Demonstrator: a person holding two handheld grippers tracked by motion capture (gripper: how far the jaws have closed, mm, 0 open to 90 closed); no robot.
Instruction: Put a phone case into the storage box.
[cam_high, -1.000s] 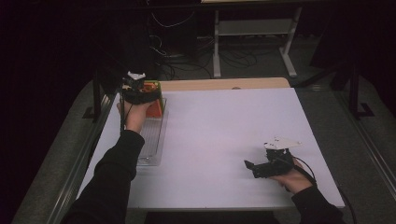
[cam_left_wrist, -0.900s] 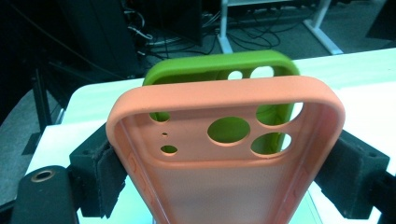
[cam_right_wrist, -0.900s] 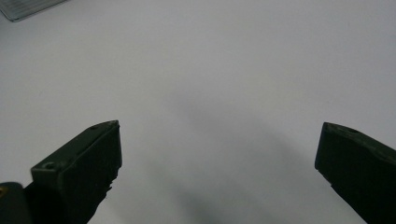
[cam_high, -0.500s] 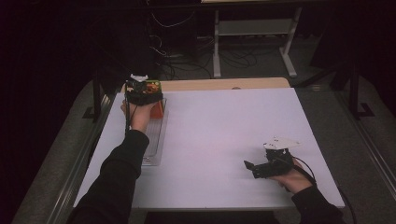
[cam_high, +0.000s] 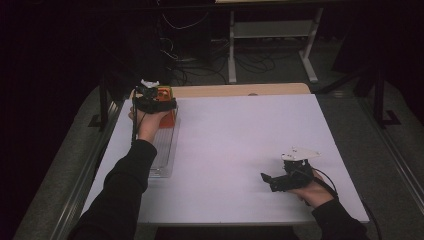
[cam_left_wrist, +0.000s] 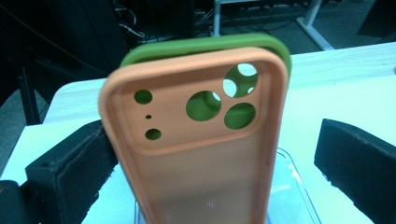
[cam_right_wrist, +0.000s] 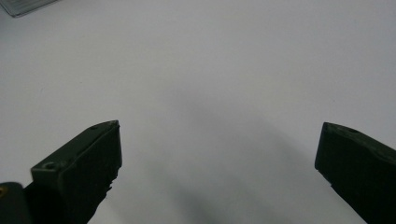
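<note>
At the far left corner of the white desk (cam_high: 240, 145), the left tool (cam_left_wrist: 210, 154) has just been opened wide, and an orange phone case (cam_left_wrist: 196, 140) is seen upright between its jaws with a gap on each side, a green case (cam_left_wrist: 205, 44) close behind it. Both cases stand in a clear tray (cam_high: 162, 150). The right tool (cam_right_wrist: 219, 158) is held spread wide and empty over bare desk near the front right.

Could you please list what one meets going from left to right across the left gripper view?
Left claw's black pad → orange phone case, upright, with a green case close behind it → the other black pad; the pads stand apart from the case.
</note>
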